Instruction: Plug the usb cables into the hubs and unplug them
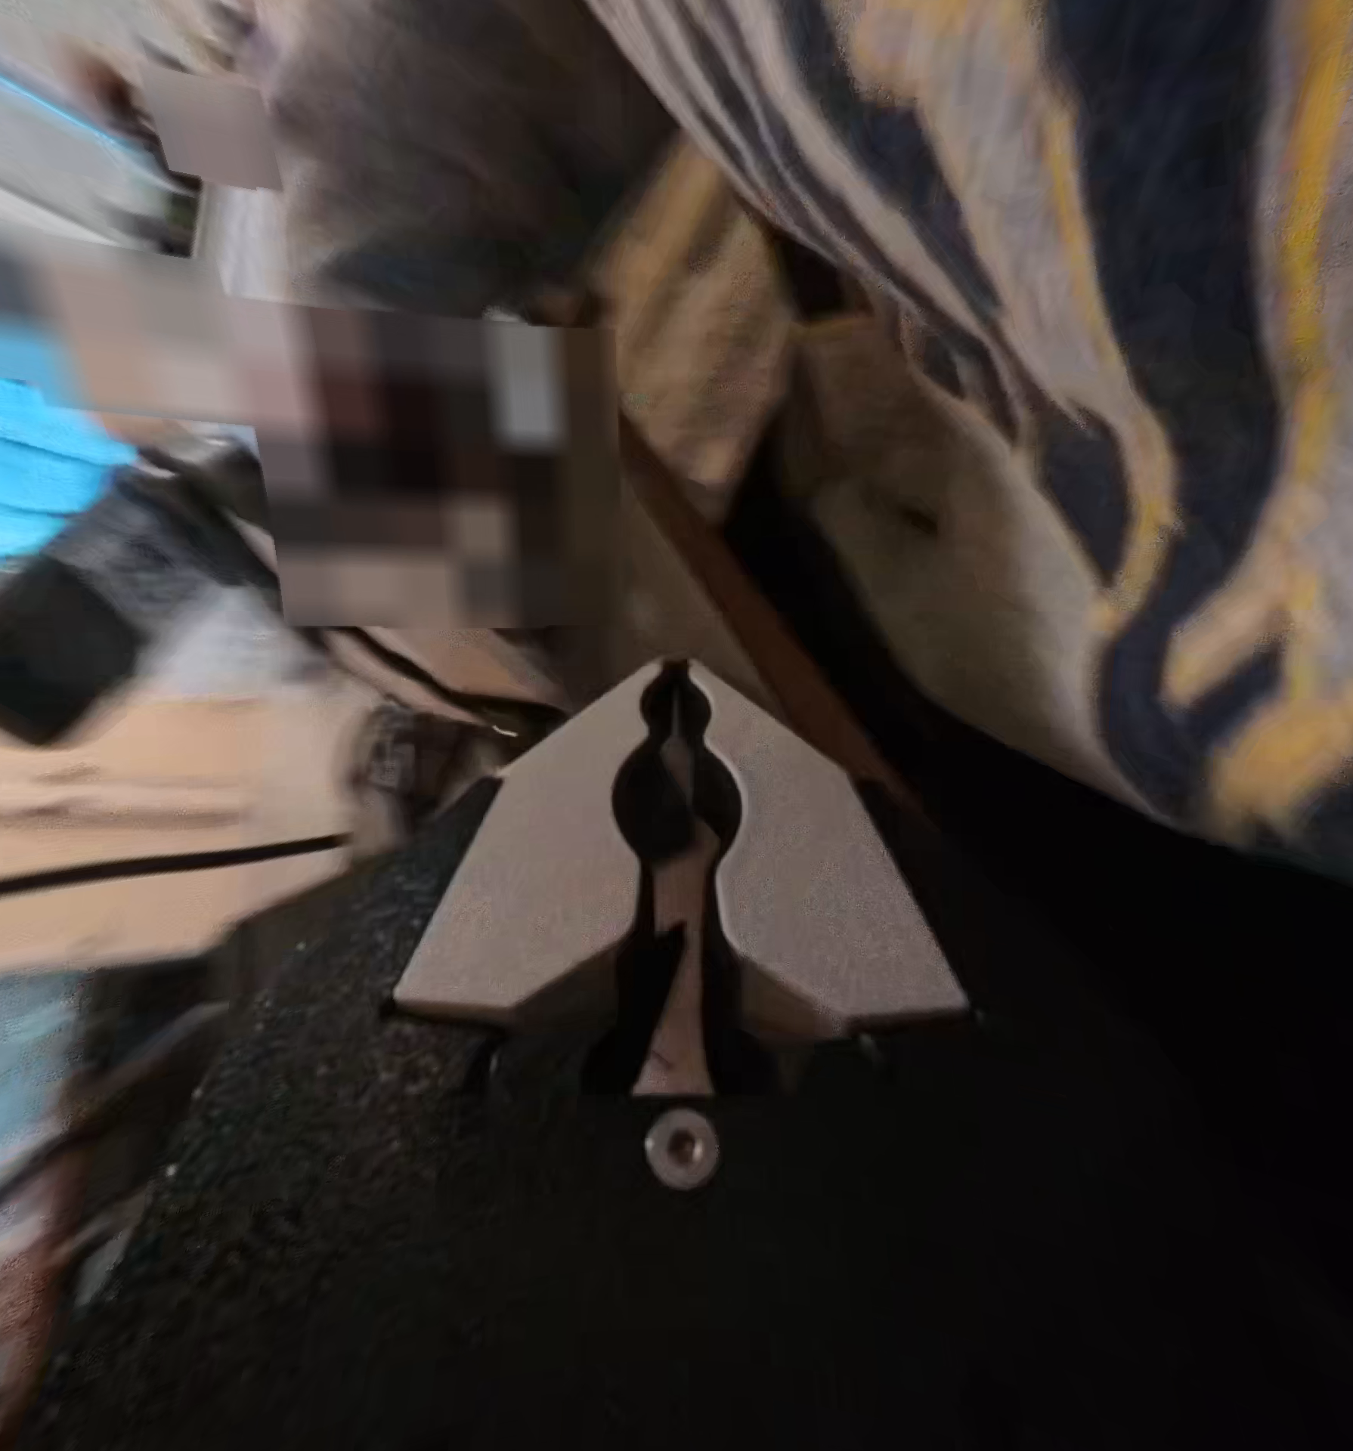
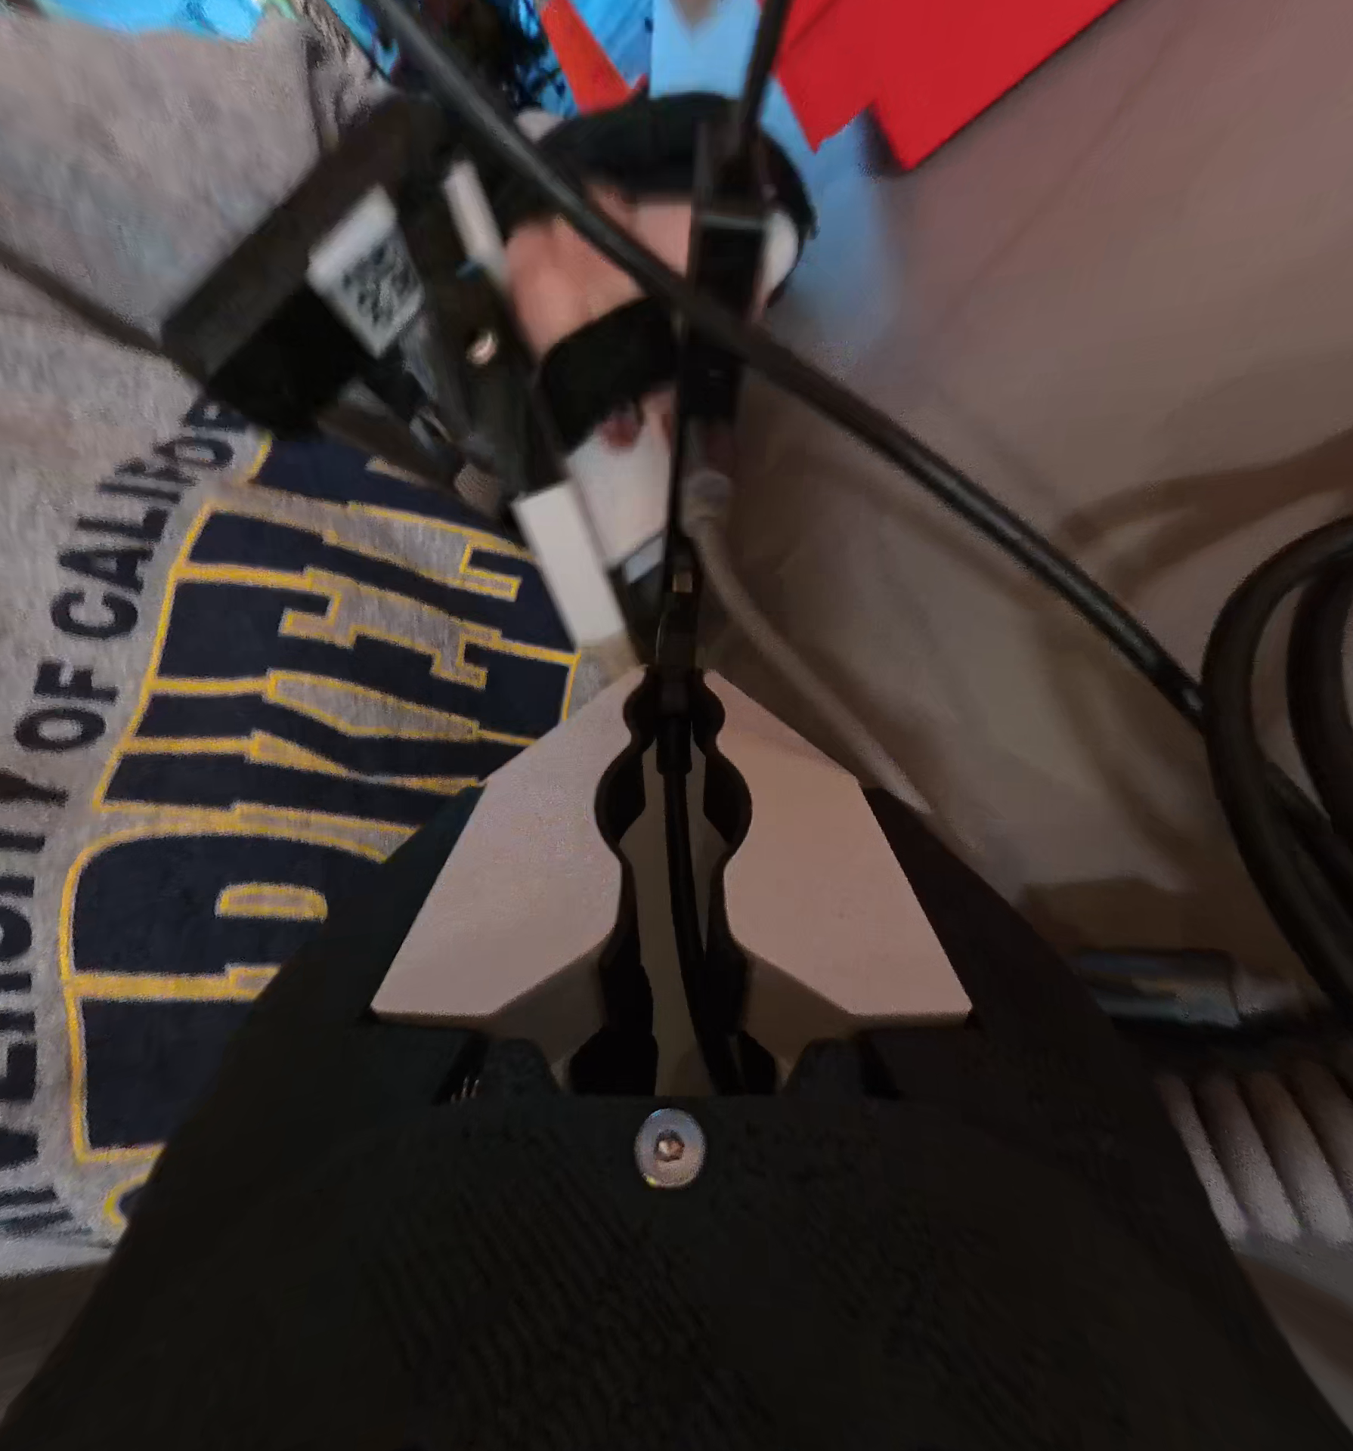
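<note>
My right gripper (image 2: 675,677) is shut on a thin black USB cable (image 2: 681,848). The cable runs through the jaw gap, past the tips and up toward a narrow black block (image 2: 724,259), perhaps a hub. My left gripper (image 1: 675,669) is shut, its tips touching. A dark shape sits between its jaws and I cannot tell what it is. This view is badly motion-blurred. The left gripper also shows in the right wrist view (image 2: 599,550), held by a hand (image 2: 571,275), with its pale fingers close to the cable.
A person's grey sweatshirt with navy and yellow lettering fills the left (image 2: 186,628) and shows in the left wrist view (image 1: 1129,314). Thick black cables (image 2: 1278,707) coil on the beige table (image 2: 1050,353). A ribbed grey object (image 2: 1286,1146) lies lower right. A black square object (image 1: 37,652) lies on the left.
</note>
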A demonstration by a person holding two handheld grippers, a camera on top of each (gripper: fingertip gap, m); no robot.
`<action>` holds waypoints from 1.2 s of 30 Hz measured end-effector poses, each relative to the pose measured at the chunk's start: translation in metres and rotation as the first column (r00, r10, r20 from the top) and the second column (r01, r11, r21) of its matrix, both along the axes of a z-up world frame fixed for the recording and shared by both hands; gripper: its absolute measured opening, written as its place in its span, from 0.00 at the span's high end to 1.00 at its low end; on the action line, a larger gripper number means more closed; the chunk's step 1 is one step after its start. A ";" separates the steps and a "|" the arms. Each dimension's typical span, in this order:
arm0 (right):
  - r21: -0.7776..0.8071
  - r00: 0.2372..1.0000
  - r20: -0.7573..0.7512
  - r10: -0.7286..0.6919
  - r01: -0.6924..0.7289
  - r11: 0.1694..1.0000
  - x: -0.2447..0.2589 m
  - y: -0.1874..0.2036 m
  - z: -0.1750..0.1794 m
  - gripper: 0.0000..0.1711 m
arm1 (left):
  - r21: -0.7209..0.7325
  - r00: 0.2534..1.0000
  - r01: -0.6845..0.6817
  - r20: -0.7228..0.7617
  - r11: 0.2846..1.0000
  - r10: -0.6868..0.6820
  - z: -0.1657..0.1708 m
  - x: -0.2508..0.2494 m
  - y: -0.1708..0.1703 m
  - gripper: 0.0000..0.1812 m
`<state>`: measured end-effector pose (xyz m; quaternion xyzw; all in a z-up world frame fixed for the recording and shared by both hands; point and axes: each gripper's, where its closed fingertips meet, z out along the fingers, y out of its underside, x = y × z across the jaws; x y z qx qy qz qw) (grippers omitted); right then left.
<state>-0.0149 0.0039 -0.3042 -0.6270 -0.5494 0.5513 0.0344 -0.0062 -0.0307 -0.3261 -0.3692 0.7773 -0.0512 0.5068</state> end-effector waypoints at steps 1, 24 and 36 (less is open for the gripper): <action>-0.012 1.000 0.026 -0.005 0.006 1.000 -0.001 0.001 -0.004 0.96 | 0.123 1.000 -0.025 0.022 0.992 0.022 0.004 0.005 0.004 1.00; 0.151 0.999 -0.018 -0.039 0.041 0.988 -0.003 0.005 -0.003 0.96 | -0.906 0.644 -0.349 -0.045 0.241 0.764 0.020 -0.042 0.042 0.80; 0.292 0.998 -0.064 -0.005 0.023 0.956 -0.002 0.006 0.000 0.97 | -0.943 0.763 -0.230 -0.022 0.240 0.646 0.024 -0.029 0.032 0.95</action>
